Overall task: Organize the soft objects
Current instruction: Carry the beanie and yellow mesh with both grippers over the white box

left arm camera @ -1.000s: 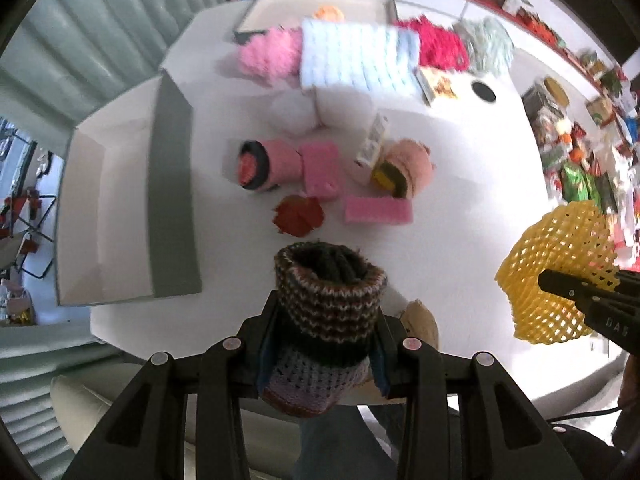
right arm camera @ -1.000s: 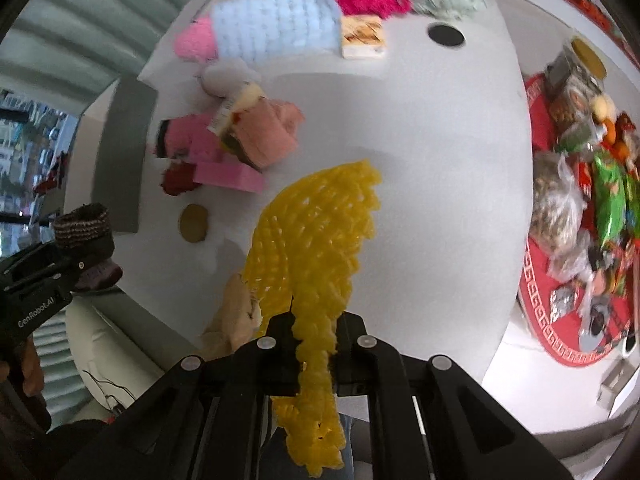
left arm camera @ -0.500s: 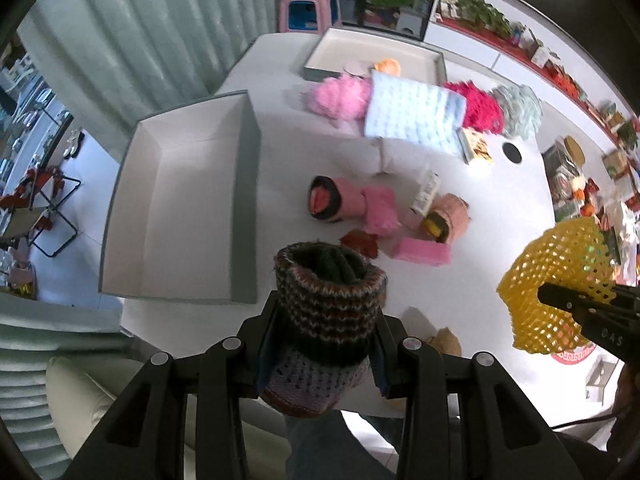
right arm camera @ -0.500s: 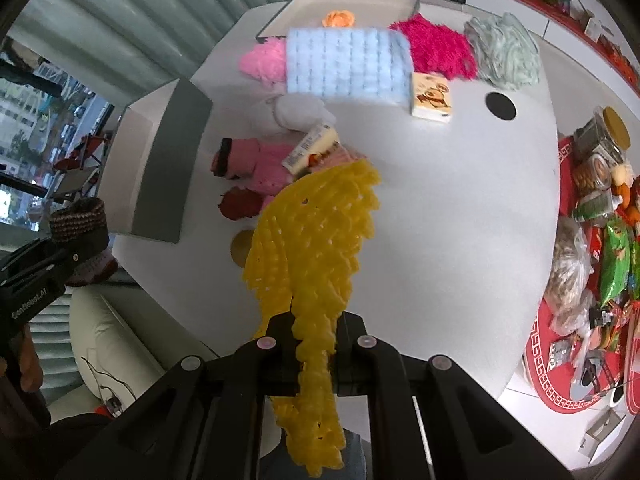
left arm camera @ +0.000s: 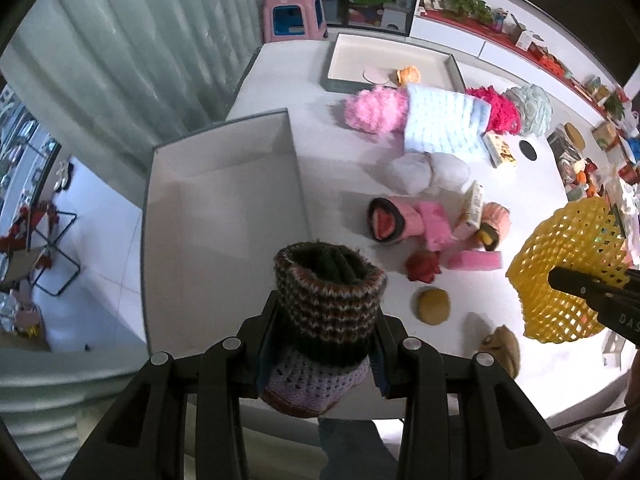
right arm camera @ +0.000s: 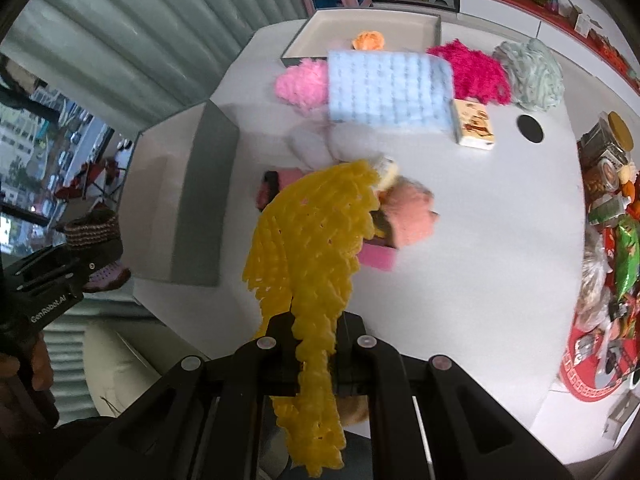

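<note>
Two loads carried at once, both lifted clear of the white table (left arm camera: 360, 184). Left gripper (left arm camera: 320, 344) clenched on a striped knitted cuff (left arm camera: 328, 300), pads pressed into its sides, open mouth facing away from the jaws. Right gripper (right arm camera: 316, 344) pinched tight on a yellow foam net (right arm camera: 312, 248), most of it fanned out ahead of the jaws, a tail trailing back between the fingers. Seen from the left wrist, the same net (left arm camera: 568, 268) hanging well off to the right of the left jaws.

Step in hand, by judgement: transport toward a container, nothing placed yet. Large white open box (left arm camera: 224, 216) ahead of the left jaws and slightly to their left, apparently with nothing in it. Second, shallower tray (left arm camera: 392, 64) far ahead, past a heap of pink, blue and magenta soft pieces.

Next move likely: cuff brought over the box interior, lowered, then released; net to follow, with care for its springy, snag-prone mesh.
</note>
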